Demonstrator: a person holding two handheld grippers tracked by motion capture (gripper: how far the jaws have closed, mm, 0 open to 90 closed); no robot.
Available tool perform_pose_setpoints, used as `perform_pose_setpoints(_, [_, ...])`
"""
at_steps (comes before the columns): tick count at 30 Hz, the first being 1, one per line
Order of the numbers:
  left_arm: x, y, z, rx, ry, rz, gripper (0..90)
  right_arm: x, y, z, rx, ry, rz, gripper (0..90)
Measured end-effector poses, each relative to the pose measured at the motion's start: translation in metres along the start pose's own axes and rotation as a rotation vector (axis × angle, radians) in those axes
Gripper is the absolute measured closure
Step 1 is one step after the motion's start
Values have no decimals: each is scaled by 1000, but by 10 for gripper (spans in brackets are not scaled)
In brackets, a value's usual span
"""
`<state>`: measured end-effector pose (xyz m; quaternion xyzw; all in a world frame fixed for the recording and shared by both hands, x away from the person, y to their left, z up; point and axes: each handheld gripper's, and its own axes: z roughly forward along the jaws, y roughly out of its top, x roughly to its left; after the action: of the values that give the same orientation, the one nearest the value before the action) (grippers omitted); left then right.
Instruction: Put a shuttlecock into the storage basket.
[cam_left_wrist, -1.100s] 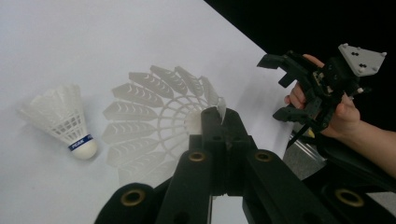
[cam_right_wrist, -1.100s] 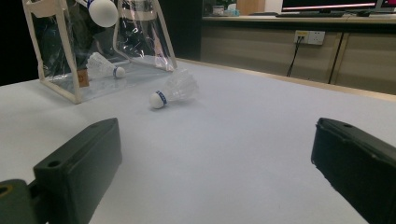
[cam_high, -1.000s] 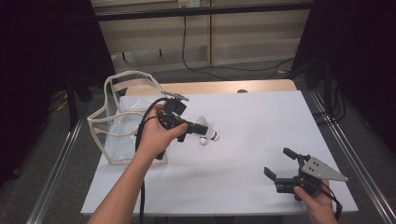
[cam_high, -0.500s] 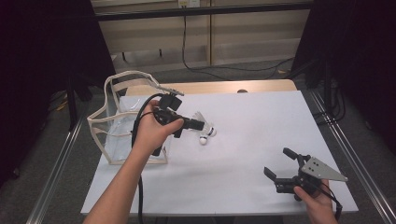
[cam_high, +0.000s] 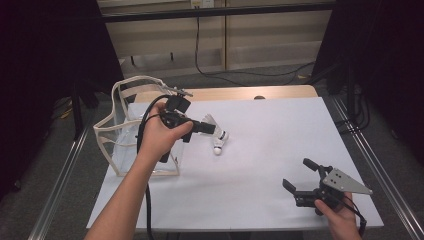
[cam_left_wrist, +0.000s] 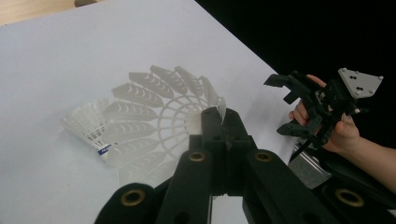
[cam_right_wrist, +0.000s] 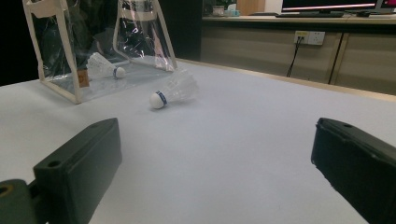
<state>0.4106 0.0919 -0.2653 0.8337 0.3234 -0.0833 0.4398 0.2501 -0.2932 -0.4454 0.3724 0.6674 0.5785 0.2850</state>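
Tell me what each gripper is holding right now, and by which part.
The left gripper has its jaws shut on the feather rim of a shuttlecock. The right gripper is open and holds nothing.

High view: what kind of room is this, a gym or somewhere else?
Probably a lab or office workroom, not a gym: a white table fenced by metal rails, cables trailing along the wall, and a wall socket near a monitor.

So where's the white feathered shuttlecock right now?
In the high view the white feathered shuttlecock sits left of centre on the white table, its skirt pinched by the left gripper, beside the clear plastic bag.
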Motion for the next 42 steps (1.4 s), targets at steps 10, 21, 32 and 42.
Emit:
perform_pose_setpoints(10, [2,7,-7,-12,23,-11,900,0,0,0,-1,0,-1,14])
perform_pose_setpoints(21, [7,12,-18,-37,45,-28,900,0,0,0,-1,-1,-1,14])
perform_pose_setpoints(32, [8,17,-27,-39,69,-30,900,0,0,0,-1,0,2,14])
perform_pose_setpoints(42, [9,22,-34,-51,80,-33,900,0,0,0,-2,0,1,15])
